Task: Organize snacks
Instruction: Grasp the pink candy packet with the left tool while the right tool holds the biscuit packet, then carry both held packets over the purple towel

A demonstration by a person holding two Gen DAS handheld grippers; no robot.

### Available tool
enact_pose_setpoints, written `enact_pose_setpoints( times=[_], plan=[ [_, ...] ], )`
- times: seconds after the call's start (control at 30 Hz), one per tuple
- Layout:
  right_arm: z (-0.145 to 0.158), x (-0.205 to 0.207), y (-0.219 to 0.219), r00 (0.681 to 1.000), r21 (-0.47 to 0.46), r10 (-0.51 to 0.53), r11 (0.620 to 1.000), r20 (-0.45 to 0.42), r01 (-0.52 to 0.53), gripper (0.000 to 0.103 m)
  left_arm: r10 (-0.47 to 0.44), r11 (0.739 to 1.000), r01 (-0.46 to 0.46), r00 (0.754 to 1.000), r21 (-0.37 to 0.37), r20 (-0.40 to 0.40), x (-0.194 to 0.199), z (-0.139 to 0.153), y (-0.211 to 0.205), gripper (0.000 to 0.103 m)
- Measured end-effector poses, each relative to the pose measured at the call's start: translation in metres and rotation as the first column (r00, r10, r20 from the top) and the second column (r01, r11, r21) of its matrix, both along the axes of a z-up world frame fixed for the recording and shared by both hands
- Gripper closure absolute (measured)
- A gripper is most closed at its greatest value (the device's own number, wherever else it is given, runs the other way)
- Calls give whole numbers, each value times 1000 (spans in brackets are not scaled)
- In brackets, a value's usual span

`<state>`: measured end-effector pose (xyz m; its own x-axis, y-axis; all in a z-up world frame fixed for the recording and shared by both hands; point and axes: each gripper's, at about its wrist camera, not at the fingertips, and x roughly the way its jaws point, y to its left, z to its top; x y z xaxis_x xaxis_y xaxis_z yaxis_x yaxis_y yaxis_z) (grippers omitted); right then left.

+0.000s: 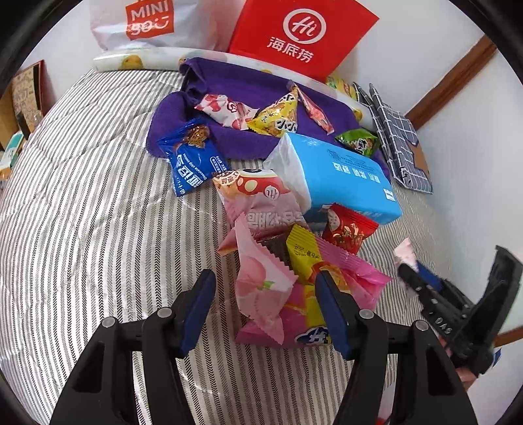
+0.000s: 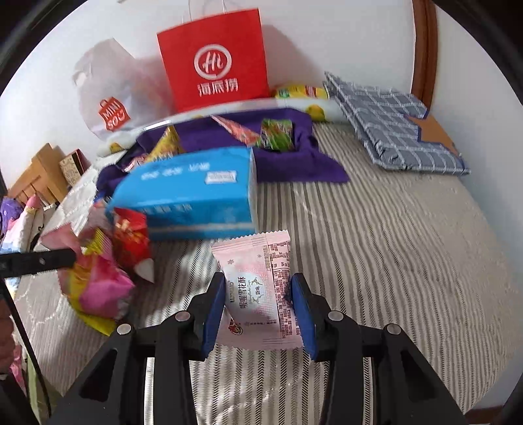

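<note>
A red paper carrier bag with a white circle logo (image 2: 214, 62) stands upright against a white wall (image 2: 327, 39) at the far edge of a bed; what it holds cannot be seen. Beside it leans a white plastic shopping bag with a red logo patch (image 1: 143, 23), its contents also hidden. In front of them lies a crumpled purple cloth (image 1: 235, 85) with several small snack packets on it: a pink-and-white one (image 1: 225, 109), a yellow triangular one (image 1: 278, 116), a narrow red one (image 1: 315, 112) and a green one (image 1: 358, 142). A blue soft pack of tissues (image 1: 340, 176) lies half on the cloth's near edge.

The surface is a grey-and-white striped quilted bedspread (image 1: 81, 212). On it, a dark blue cookie packet (image 1: 193, 160) sits left of the tissues, and a loose heap of pink, yellow and red snack wrappers (image 1: 287, 258) lies nearer. A folded grey checked fabric box (image 2: 389, 134) rests flat by a brown wooden frame.

The left gripper (image 1: 264, 300) hovers over the heap with its blue-padded fingers apart, a pale pink peach-print packet (image 1: 261, 284) between them; whether the pads touch it is unclear. The right gripper (image 2: 258, 304) is clamped on a pale pink snack packet with printed text (image 2: 258, 291), held above the bedspread just in front of the tissues.

The right-wrist view is blurred at the left, where small boxes and fabrics are hard to make out.
</note>
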<state>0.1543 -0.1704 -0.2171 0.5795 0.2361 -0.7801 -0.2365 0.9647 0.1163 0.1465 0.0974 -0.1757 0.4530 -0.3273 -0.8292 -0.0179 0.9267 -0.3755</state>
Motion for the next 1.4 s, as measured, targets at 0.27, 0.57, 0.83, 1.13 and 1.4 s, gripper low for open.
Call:
enact_pose_setpoints(
  times=[0.27,0.57,0.83,1.13,1.4],
  plan=[
    [-19,5,-1,1000,9,6,1000,-6,-6,60,-3,999,3,1000,-37,8,0,2,-3,60],
    [-18,4,-8,1000,31,7,999,6,-7,63,13,999,-13,1000,-39,8,0,6,-5,73],
    [2,0,-15,999,33,-19,999,26,18,64,-16,999,18,999,-39,45,-8,26,-8,73],
    [45,4,-11,996,16,-18,1000,93,17,64,-50,998,54,994,-42,102,2,54,-18,73],
    [73,21,-5,991,9,-6,1000,136,5,64,-84,995,90,986,-33,145,23,77,-29,73]
  ],
)
